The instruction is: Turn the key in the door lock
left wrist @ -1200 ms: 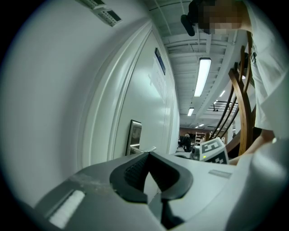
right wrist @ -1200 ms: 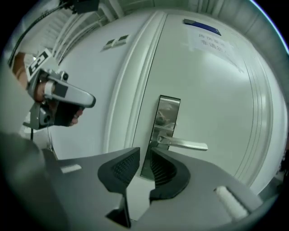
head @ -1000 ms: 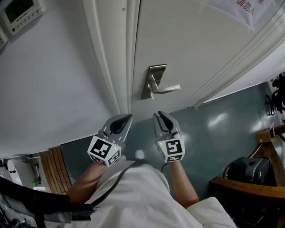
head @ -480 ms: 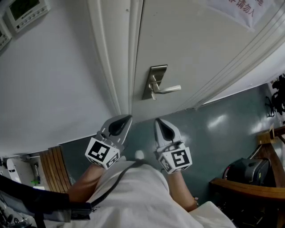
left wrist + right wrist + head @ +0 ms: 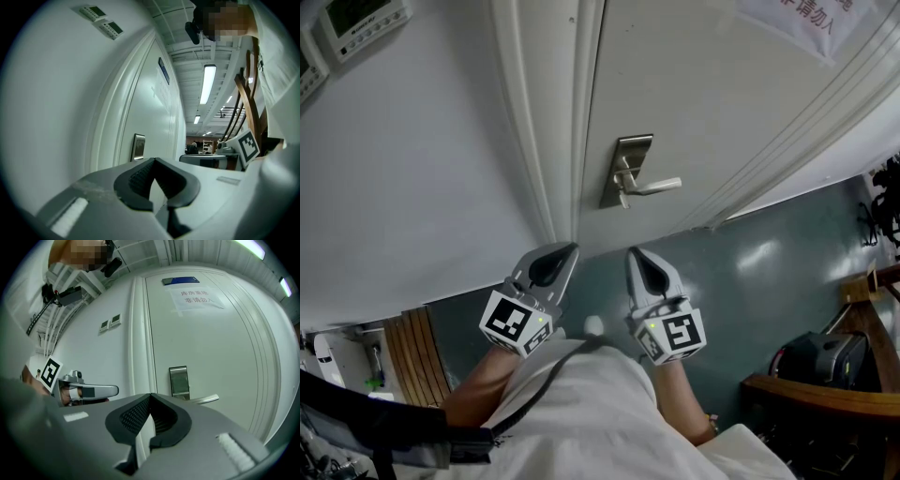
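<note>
White door (image 5: 722, 103) fills the upper view; left gripper (image 5: 565, 249) and right gripper (image 5: 636, 253) hang side by side below the lock plate (image 5: 628, 164), apart from it, each with jaws pressed together on nothing; lever (image 5: 656, 186) juts right from the plate; a key there is too small to tell.

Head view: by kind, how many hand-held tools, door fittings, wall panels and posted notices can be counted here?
Tools: 2 (left tool, right tool)
Door handle: 1
Lock plate: 1
Wall panels: 2
Paper notice: 1
Total: 7
</note>
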`<control>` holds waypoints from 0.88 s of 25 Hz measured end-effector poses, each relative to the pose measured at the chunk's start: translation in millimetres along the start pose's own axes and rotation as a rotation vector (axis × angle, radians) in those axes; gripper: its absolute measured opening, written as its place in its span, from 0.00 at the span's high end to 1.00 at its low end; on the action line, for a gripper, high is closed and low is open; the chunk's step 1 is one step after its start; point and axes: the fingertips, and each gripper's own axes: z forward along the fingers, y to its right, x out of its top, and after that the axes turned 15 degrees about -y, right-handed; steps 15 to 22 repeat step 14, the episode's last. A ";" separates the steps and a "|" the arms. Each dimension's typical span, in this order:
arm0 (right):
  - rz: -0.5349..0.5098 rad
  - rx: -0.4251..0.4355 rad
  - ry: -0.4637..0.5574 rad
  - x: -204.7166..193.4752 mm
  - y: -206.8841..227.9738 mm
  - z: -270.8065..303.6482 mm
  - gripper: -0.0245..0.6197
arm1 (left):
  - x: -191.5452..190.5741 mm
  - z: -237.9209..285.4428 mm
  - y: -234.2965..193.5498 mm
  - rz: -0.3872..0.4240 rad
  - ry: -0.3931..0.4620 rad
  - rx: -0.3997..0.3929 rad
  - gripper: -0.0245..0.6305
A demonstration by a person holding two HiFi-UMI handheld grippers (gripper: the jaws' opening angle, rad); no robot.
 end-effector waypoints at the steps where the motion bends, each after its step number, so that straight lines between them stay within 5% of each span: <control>1: -0.002 -0.004 -0.002 -0.7 0.1 -0.8 0.95 | -0.3 -0.3 1.2 0.000 0.000 -0.002 0.95; 22: -0.016 -0.031 -0.030 -5.8 12.5 6.6 0.95 | -2.1 7.6 -1.8 -0.008 -0.007 0.003 0.95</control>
